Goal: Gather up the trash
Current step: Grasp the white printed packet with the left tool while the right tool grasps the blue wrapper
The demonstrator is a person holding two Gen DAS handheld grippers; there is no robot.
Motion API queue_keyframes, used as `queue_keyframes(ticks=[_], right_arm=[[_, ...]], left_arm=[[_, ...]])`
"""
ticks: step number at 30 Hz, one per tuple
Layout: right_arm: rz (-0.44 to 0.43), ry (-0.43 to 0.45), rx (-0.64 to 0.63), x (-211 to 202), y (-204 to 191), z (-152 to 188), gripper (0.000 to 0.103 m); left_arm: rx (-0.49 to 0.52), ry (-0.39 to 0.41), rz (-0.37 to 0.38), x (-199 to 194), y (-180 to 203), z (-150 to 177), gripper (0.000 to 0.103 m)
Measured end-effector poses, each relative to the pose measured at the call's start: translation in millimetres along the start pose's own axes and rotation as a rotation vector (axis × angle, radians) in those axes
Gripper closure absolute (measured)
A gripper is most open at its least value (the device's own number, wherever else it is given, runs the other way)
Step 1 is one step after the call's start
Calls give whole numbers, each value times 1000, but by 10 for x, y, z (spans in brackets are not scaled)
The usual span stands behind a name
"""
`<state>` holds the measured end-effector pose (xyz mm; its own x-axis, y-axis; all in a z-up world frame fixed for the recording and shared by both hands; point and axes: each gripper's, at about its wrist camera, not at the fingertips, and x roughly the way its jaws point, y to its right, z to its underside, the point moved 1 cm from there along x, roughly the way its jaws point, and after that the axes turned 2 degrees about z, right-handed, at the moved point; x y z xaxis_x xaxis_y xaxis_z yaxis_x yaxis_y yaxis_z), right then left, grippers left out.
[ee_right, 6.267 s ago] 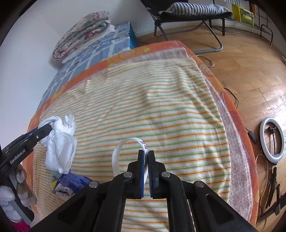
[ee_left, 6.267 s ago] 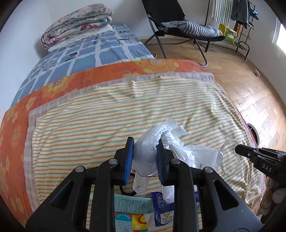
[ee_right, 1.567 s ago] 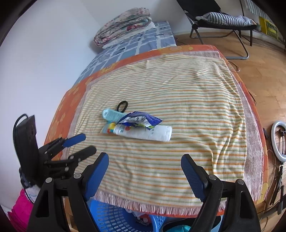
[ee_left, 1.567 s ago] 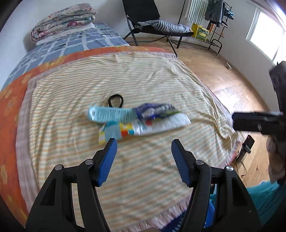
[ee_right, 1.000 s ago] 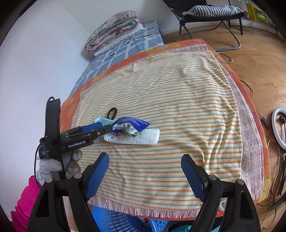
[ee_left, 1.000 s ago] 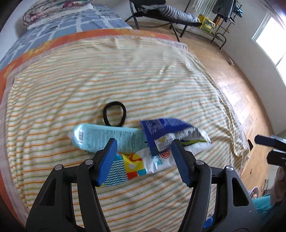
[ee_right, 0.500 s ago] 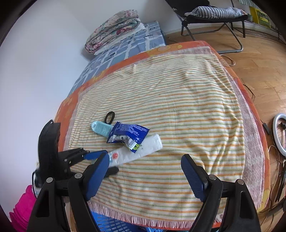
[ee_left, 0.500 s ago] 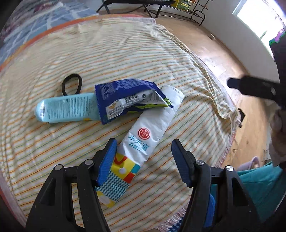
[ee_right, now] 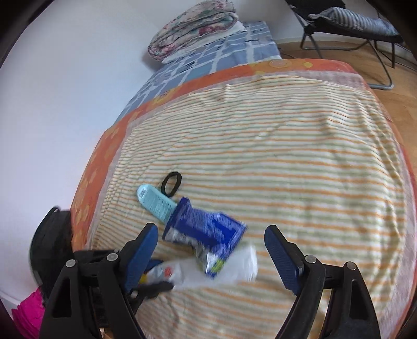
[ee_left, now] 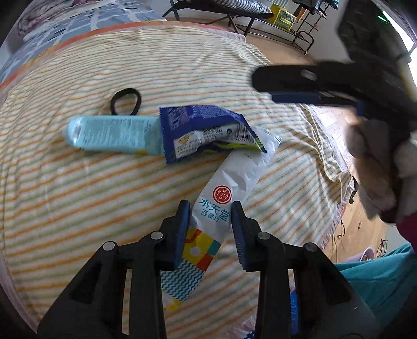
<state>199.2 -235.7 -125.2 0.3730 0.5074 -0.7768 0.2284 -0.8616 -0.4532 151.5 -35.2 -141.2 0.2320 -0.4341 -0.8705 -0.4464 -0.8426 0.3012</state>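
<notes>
Three pieces of trash lie on the striped blanket (ee_left: 78, 198): a white wrapper (ee_left: 221, 206) with red logo and coloured end, a blue crinkled packet (ee_left: 200, 133) over its far end, and a light blue pack (ee_left: 114, 135) to the left. My left gripper (ee_left: 209, 229) straddles the white wrapper, fingers partly closed and close to its sides, with a small gap on the right. My right gripper (ee_right: 211, 258) is wide open above the blue packet (ee_right: 206, 229) and the white wrapper (ee_right: 234, 268). It also shows at the upper right of the left wrist view (ee_left: 312, 86).
A black hair tie (ee_left: 126, 100) lies beyond the light blue pack. The blanket's fringed edge (ee_left: 336, 216) drops to wooden floor on the right. Folded quilts (ee_right: 195, 23) and a folding chair (ee_right: 346, 20) stand at the far end. A gloved hand (ee_left: 378, 161) is close at right.
My left gripper has come down over the white wrapper and its fingers have narrowed around it. My right gripper has moved in closer over the blue packet, still open.
</notes>
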Motion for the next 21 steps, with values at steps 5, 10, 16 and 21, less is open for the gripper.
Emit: queue_keyframes(ticks=[5,10,16,21], right_arm=[[-31,-31,-54,290,-107,-77,17],[-17,-91,-138,495,-249,-14,17],[100,-123,-274,563,-367,120,21],[237,-127,-350,633,-392,178,43]], left_arm=[[-15,-11,6,-73,-39,116,73],[-27,-17,-10,-172,-85,275,74],[-47,-23,-34,-261,-149,444,74],[-49,-26,-77,-348,-188,572,74]])
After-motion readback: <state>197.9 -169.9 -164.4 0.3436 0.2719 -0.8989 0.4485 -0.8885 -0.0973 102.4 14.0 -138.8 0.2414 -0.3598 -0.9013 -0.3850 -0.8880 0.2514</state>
